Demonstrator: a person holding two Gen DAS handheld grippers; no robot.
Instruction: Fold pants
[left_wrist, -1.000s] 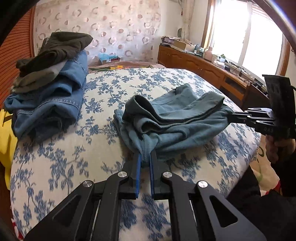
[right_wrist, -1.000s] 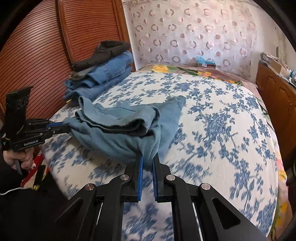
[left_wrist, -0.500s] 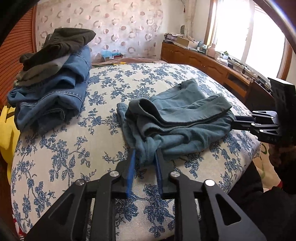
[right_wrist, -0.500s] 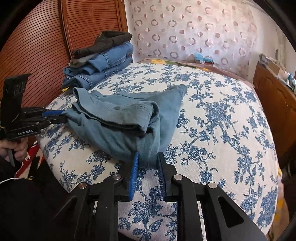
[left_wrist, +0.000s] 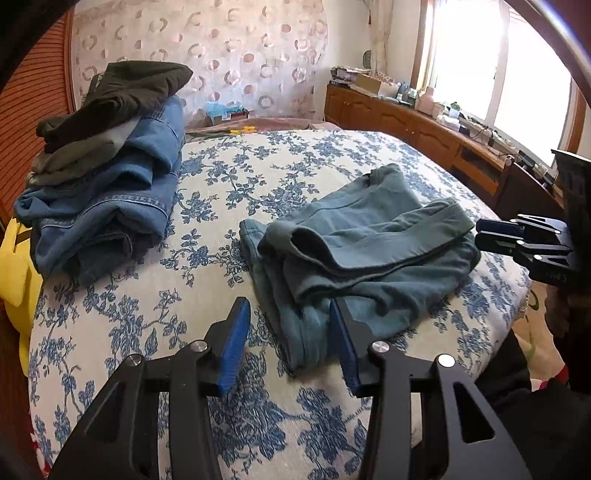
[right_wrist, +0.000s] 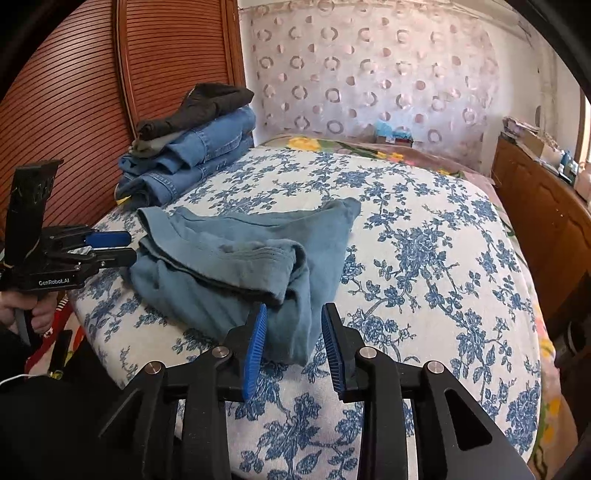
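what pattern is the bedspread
Blue flowers on cream bedspread; clearest in the right wrist view.

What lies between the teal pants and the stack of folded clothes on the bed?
Only bare floral bedspread separates the teal pants from the stack of folded clothes, clearest in the left wrist view.

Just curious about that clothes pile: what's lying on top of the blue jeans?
On the blue jeans lies a grey garment, topped by a dark garment. Whatever lies beneath the jeans is covered.
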